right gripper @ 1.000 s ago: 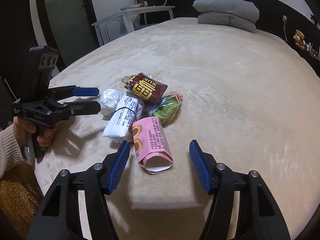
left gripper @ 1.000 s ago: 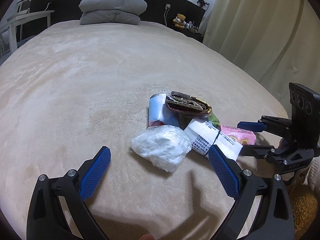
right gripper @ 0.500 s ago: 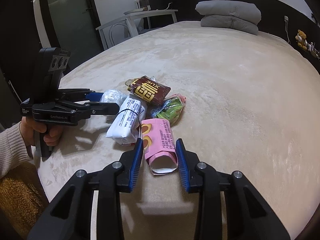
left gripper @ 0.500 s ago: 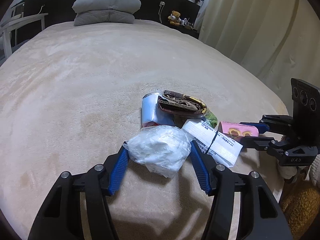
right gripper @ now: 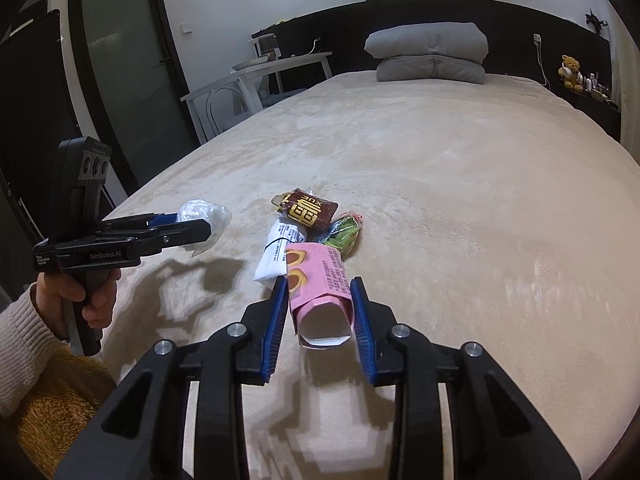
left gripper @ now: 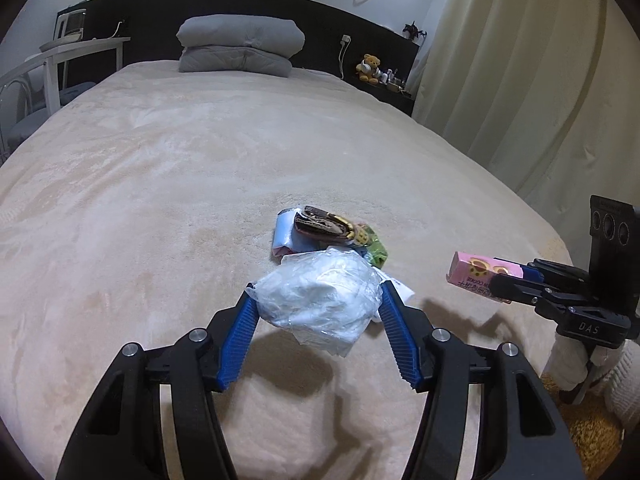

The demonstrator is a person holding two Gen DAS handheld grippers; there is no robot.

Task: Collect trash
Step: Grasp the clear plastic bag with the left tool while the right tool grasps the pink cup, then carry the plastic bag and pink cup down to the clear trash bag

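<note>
left tool clenched on the crumpled plastic bag, right tool clenched on the pink carton, long axis along its fingers; both lifted off the bed, remaining wrappers just ahead.

"GenRobot.AI" printed in pale letters along the body of the left gripper, seen from the right wrist, with small unreadable lines at its rear end. "DAS" stamped on the body of the right gripper, well right of the left jaws. "XUE", upside down, above a gold character on the brown wrapper beyond the right jaws. "COOKIE" on the pink box clamped there.
</note>
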